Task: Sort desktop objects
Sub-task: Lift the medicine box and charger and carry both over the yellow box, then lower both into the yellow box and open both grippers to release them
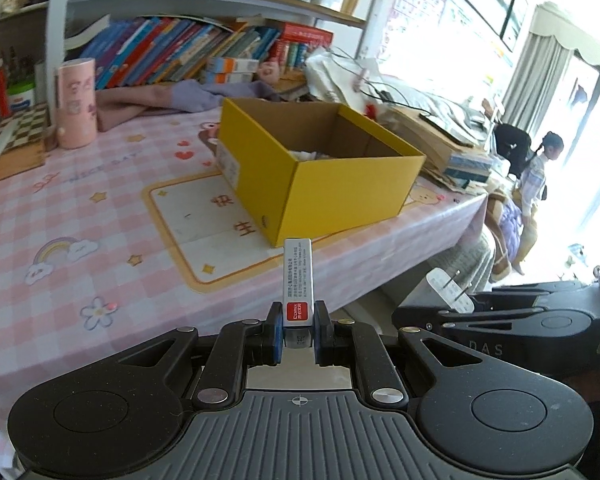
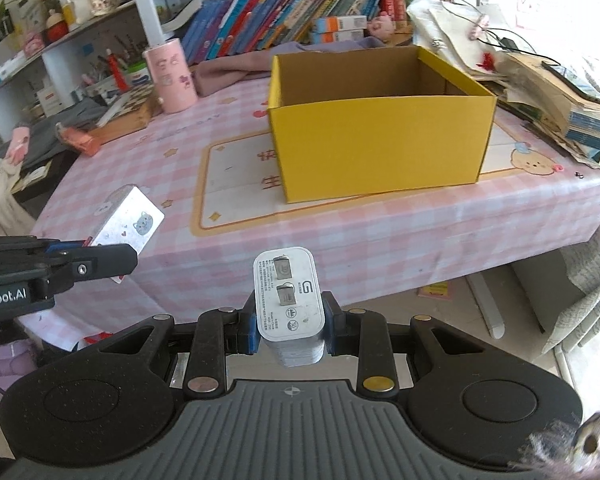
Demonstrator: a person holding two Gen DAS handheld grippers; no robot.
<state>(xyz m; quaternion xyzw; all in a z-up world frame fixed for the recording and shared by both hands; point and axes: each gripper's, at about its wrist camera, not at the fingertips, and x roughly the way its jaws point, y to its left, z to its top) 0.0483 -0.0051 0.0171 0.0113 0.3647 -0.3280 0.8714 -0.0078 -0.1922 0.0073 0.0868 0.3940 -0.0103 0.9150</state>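
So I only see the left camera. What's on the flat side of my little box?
Observer: The right camera shows a cat sticker on the box.
Operator: Is the charger's face plain?
Observer: No, the charger has two prongs and printed marks, clamped in the right gripper.
Operator: Is anything on the floor under the table?
Observer: A small yellow and pink card lies there.
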